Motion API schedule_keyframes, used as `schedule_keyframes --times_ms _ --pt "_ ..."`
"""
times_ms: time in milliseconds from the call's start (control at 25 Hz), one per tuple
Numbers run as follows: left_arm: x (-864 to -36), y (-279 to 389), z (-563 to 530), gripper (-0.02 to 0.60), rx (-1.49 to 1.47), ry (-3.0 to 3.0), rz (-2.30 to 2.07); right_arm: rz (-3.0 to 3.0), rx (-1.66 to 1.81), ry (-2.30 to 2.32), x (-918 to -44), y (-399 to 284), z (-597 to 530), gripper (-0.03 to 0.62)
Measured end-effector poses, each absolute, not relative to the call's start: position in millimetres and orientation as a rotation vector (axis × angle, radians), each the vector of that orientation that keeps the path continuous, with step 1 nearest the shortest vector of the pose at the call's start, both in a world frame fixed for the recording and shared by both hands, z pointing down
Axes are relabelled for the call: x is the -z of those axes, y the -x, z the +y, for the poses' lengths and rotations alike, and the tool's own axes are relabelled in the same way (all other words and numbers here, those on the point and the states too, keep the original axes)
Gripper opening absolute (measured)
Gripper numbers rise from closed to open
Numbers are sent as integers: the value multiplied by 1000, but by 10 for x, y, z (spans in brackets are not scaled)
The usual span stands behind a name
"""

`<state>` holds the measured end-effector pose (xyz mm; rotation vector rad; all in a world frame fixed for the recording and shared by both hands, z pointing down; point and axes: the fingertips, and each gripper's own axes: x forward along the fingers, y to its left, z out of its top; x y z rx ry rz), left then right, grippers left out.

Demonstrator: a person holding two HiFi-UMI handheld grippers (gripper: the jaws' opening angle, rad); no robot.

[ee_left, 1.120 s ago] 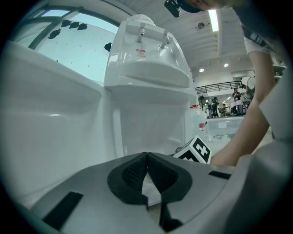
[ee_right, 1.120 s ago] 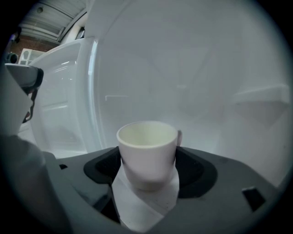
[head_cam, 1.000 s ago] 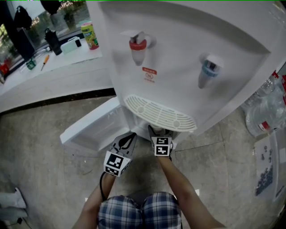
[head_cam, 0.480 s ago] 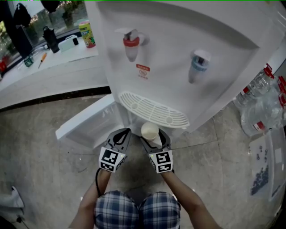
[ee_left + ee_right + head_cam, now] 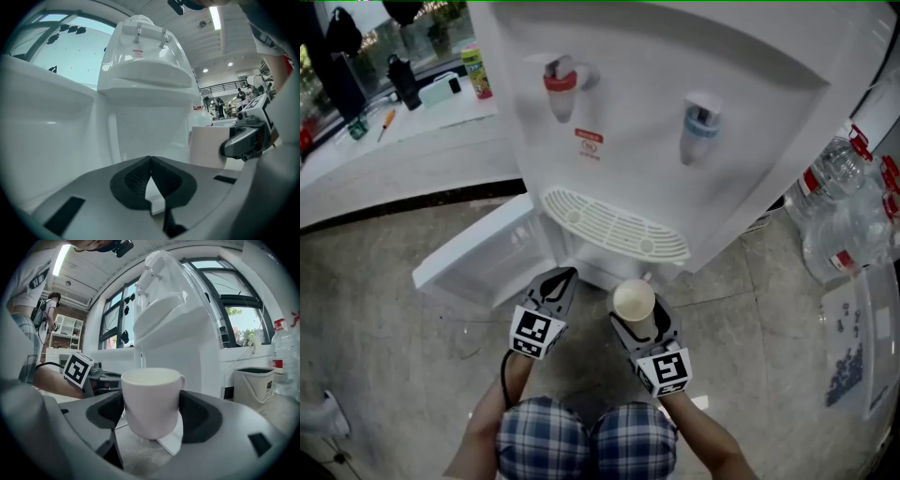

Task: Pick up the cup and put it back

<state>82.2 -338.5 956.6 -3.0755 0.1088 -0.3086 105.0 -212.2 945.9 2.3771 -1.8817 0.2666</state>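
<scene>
A white cup [image 5: 635,300] [image 5: 151,401] stands upright between the jaws of my right gripper [image 5: 639,319] [image 5: 152,413], which is shut on its sides and holds it above the floor in front of the white water dispenser [image 5: 675,122]. The cup [image 5: 208,149] also shows at the right of the left gripper view. My left gripper [image 5: 553,286] [image 5: 150,180] hangs beside it to the left, jaws shut with nothing between them, facing the dispenser's open lower door [image 5: 478,262].
The dispenser's drip grille [image 5: 614,225] sits under a red tap [image 5: 560,84] and a blue tap [image 5: 697,127]. Water bottles [image 5: 844,206] stand at the right, a white ledge [image 5: 394,141] with small items at the back left. Stone tile floor lies below.
My right gripper has drawn back from under the drip grille toward me with the cup in it. The left gripper has stayed near the open door.
</scene>
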Motion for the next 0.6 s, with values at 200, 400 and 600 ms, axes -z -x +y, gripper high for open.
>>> schedule_keyframes --times_ms 200,400,600 --pt "-9582 -822 -3376 25 310 3076 105 -1879 -252 -2378 -9484 -1071 -2172 380" --pt "-9592 -822 -3403 26 305 3077 108 -1858 -225 -2405 -9511 -1167 -2355 380" --pt "-9586 -820 -3414 26 292 3087 106 -1807 -240 -2448 -9627 -1350 -2697 380"
